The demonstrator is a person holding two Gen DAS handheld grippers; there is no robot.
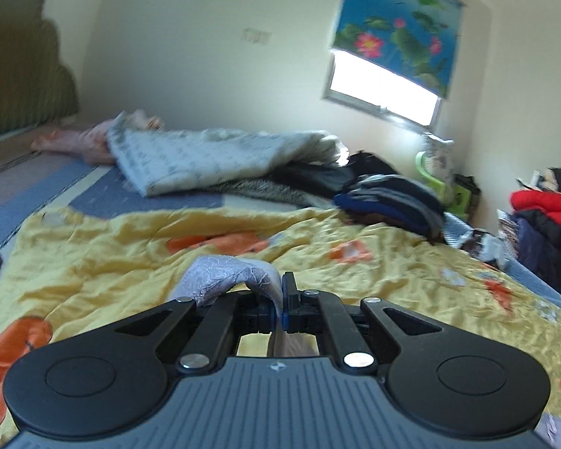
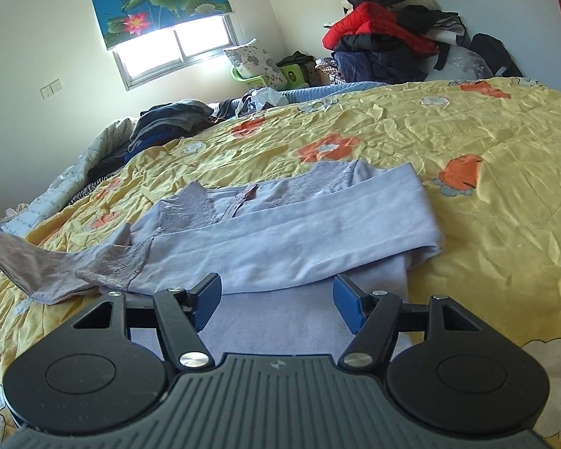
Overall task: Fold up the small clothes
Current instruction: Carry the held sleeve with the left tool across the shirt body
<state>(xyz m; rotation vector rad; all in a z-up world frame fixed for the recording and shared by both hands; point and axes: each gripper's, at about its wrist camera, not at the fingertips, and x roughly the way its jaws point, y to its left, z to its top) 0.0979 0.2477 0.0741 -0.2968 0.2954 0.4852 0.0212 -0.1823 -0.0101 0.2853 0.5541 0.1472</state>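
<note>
A lavender long-sleeved top with lace trim (image 2: 280, 224) lies on the yellow flowered quilt (image 2: 486, 142). One sleeve is folded across its body; the other sleeve (image 2: 37, 262) stretches left and up off the quilt. My right gripper (image 2: 276, 299) is open and empty, low over the top's lower part, its blue pads either side of the fabric. My left gripper (image 1: 280, 303) is shut on the lavender lace sleeve end (image 1: 235, 273) and holds it above the quilt (image 1: 355, 280).
Stacked dark clothes (image 1: 389, 202) and a pale folded blanket (image 1: 213, 161) lie at the bed's far side. A pile of red and dark jackets (image 2: 385, 37) stands by the wall, near a green stool (image 2: 258, 75). A dark wooden headboard (image 1: 15, 67) is at left.
</note>
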